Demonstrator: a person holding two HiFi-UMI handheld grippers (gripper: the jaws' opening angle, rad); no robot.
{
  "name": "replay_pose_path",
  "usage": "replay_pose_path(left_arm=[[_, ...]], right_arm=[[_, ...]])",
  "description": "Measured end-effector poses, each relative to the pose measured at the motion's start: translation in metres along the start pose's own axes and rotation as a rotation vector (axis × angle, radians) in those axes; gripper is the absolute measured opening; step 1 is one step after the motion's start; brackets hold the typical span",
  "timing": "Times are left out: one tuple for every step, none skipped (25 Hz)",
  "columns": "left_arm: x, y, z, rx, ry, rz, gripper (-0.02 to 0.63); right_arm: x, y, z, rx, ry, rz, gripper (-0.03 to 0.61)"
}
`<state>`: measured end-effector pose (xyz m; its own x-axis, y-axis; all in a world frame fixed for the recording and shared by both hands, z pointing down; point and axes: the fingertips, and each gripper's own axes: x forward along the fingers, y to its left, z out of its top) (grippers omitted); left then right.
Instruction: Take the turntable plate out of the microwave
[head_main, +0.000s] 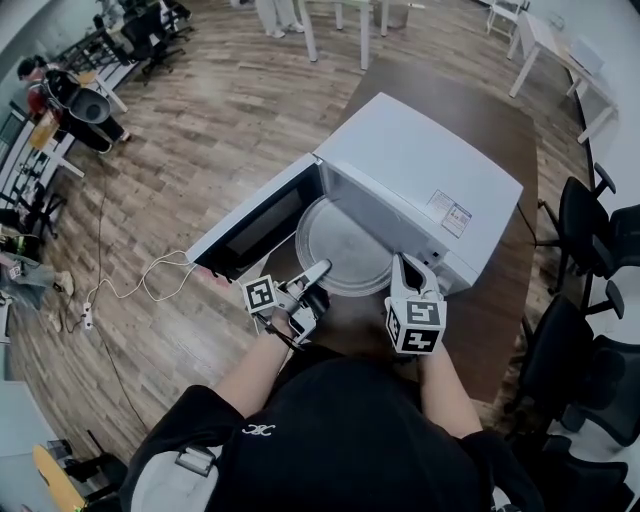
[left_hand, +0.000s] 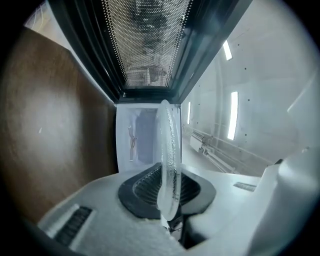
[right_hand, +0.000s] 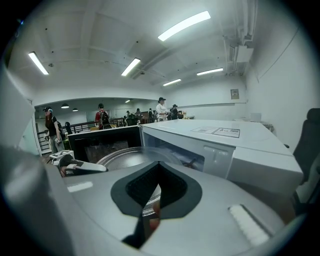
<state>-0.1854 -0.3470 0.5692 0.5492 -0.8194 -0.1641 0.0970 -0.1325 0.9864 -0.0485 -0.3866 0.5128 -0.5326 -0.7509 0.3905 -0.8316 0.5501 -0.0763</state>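
A person's black-sleeved shoulders (head_main: 340, 440) fill the bottom of the head view, with both forearms reaching up the frame towards a white microwave (head_main: 420, 170).

Each hand holds a gripper with a cube of square markers. The left gripper (head_main: 318, 272) sits just left of centre, and the right gripper (head_main: 405, 262) is just right of it.

Between them lies the round glass turntable plate (head_main: 345, 245). It is partly out of the microwave's open cavity, with its far edge still under the microwave's roof.

The microwave door (head_main: 255, 225) hangs open towards the left of the frame. The microwave stands on a dark brown table (head_main: 500, 290).

In the left gripper view, the left gripper (left_hand: 167, 195) has its jaws closed on the plate's rim (left_hand: 167, 160). The rim is seen edge-on, rising up the middle of the picture. The door's dotted mesh window (left_hand: 145, 40) fills the top.

In the right gripper view, the right gripper (right_hand: 155, 190) has its dark pads drawn nearly together. A sliver of ribbed glass rim shows in the gap, so it appears clamped on the plate's near edge. The plate (right_hand: 125, 160) spreads out beyond the jaws, and the microwave body (right_hand: 225, 145) is on the right.

Around the table, the head view shows a wood-plank floor (head_main: 200, 120). A white cable (head_main: 150, 285) trails at the left, and black chairs (head_main: 590, 230) stand at the right edge. Several people (right_hand: 102, 117) stand far off (small, in the right gripper view's background).
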Motion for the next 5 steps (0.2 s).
replay_pose_path(left_arm=[[0.0,0.0,0.0002,-0.003,-0.001,-0.003,0.035],[0.0002,-0.0003,0.0004,-0.006,-0.002,-0.006,0.035],[0.0005,-0.0004,0.0007,-0.009,-0.004,-0.007,0.035],[0.0009,-0.0004,0.0011,-0.012,-0.005,-0.007,0.035],[0.0012,-0.0003,0.0015,-0.014,-0.005,-0.006,0.035]], right_arm=[[-0.0003,-0.0005,-0.0002,0.002,0.0,-0.003,0.008],[-0.0006,-0.0011,-0.0003,0.003,0.0,-0.005,0.008],[-0.0009,-0.0017,-0.0004,0.004,0.0,-0.008,0.008],[-0.0012,-0.0024,-0.0005,0.005,0.0,-0.01,0.008],[-0.0014,-0.0031,-0.0007,0.006,0.0,-0.012,0.008]])
